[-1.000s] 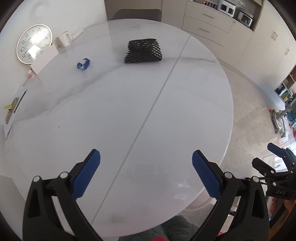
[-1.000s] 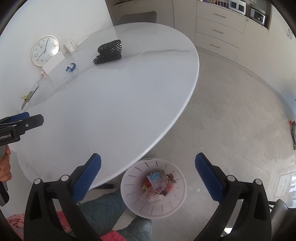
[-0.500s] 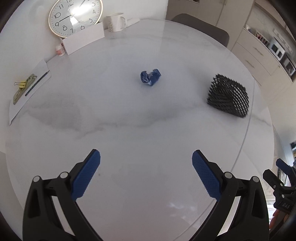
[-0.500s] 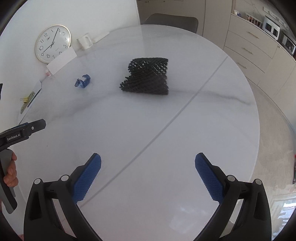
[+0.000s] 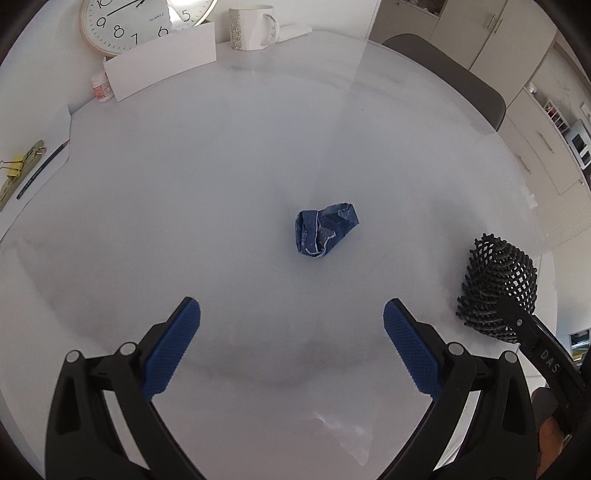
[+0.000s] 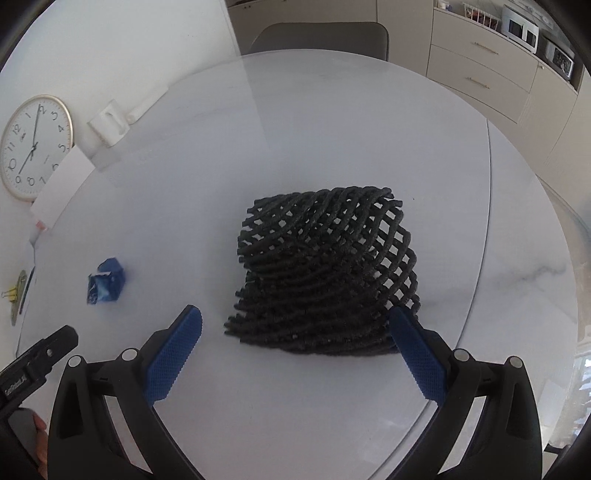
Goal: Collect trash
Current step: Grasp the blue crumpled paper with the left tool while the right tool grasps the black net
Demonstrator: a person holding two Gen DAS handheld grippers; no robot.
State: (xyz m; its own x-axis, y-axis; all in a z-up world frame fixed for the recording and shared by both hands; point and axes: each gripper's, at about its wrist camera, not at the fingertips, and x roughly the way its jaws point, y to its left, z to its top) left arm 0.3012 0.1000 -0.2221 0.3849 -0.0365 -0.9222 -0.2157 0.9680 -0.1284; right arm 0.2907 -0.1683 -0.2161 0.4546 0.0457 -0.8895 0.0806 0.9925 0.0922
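Observation:
A crumpled blue wrapper [image 5: 325, 230] lies on the white marble table [image 5: 184, 229], just ahead of my left gripper [image 5: 291, 332], which is open and empty. A black foam net sleeve [image 6: 325, 273] lies on the table right in front of my right gripper [image 6: 295, 339], which is open and empty, its fingertips at the net's near corners. The net also shows at the right of the left wrist view [image 5: 495, 288], and the wrapper at the left of the right wrist view [image 6: 105, 286].
A wall clock [image 5: 144, 22], a white card [image 5: 162, 66], a mug [image 5: 253, 27] and a small jar [image 5: 101, 86] stand at the table's far edge. Paper with a pencil and yellow clip [image 5: 22, 173] lies left. A chair [image 6: 321, 35] and cabinets [image 6: 480, 74] stand beyond.
Both grippers have moved forward over the table. The left has closed in on the blue wrapper, the right on the black net. The white trash bin has left the right wrist view.

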